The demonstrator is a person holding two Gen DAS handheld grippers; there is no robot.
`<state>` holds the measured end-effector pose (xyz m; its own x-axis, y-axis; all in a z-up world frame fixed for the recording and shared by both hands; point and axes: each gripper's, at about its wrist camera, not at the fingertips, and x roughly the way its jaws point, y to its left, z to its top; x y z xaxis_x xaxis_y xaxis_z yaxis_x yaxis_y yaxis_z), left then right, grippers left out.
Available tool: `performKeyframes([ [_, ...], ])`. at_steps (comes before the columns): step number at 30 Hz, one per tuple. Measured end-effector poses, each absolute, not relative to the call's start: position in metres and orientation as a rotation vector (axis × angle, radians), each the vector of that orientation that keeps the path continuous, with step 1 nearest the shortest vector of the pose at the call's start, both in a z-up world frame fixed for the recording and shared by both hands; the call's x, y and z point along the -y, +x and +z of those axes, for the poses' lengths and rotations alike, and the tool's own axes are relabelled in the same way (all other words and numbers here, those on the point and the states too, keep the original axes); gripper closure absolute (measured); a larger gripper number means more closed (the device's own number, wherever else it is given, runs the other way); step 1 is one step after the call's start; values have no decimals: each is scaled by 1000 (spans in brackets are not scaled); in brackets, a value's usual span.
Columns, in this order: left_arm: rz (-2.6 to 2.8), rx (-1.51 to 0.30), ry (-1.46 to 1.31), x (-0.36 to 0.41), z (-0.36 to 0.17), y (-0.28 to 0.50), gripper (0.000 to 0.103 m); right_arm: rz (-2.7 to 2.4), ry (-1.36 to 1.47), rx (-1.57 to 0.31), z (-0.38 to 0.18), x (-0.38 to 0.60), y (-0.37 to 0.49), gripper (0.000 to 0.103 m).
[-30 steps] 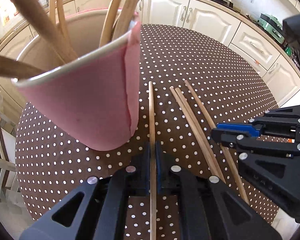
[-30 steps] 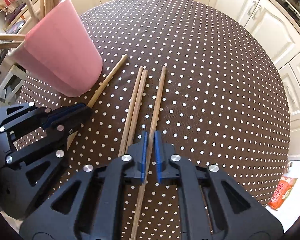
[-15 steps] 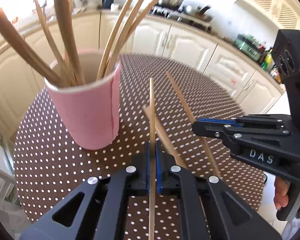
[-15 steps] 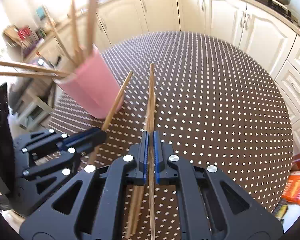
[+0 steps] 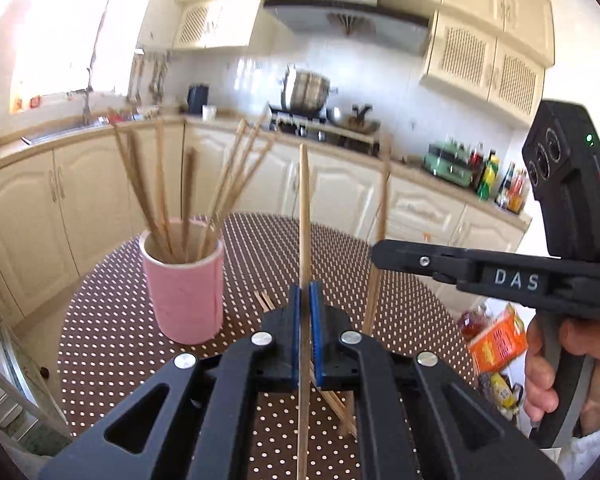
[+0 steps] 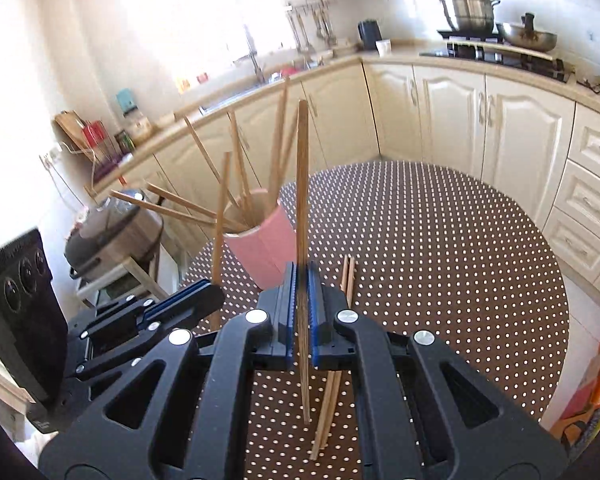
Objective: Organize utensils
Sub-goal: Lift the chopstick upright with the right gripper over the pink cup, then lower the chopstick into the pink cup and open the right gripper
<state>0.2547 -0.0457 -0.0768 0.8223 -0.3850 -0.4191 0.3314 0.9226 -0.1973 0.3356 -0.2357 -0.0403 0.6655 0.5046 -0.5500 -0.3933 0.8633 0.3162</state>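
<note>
My left gripper (image 5: 305, 308) is shut on a single wooden chopstick (image 5: 305, 220), lifted off the table and pointing up and away. My right gripper (image 6: 302, 280) is shut on another chopstick (image 6: 302, 180), also raised. Each shows in the other's view: the right gripper (image 5: 380, 254) with its chopstick (image 5: 384, 200), the left gripper (image 6: 212, 294) with its chopstick (image 6: 220, 220). A pink cup (image 5: 184, 292) (image 6: 268, 244) with several chopsticks in it stands upright ahead and to the left. Two loose chopsticks (image 6: 349, 276) lie side by side on the dotted tablecloth (image 6: 440, 260).
The round table is ringed by cream kitchen cabinets (image 6: 452, 120). A rice cooker (image 6: 112, 232) sits on a low stand beyond the table's left edge. An orange packet (image 5: 498, 340) lies on the floor at the right, near the person's hand (image 5: 540, 360).
Both grippers have risen from the table and tipped upward, each carrying its chopstick. The pink cup now sits farther off and lower in both views. Two chopsticks stayed on the cloth.
</note>
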Motion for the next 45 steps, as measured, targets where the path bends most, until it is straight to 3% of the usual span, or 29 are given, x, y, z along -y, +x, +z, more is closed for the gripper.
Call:
performKeyframes([
  [9,-350,-247,-212,11,-50,208,97,525,182,-597,-15,232,319,97],
  [18,-275,-149,-293,-27,-20,214,97,540,166,-545,2,215,328,97],
  [30,-208,-79,-276,-56,19,282,97,548,132,-462,33,188,356,97],
  [45,-126,-38,-283,-43,14,359,97,540,80,-406,55,167,390,97],
])
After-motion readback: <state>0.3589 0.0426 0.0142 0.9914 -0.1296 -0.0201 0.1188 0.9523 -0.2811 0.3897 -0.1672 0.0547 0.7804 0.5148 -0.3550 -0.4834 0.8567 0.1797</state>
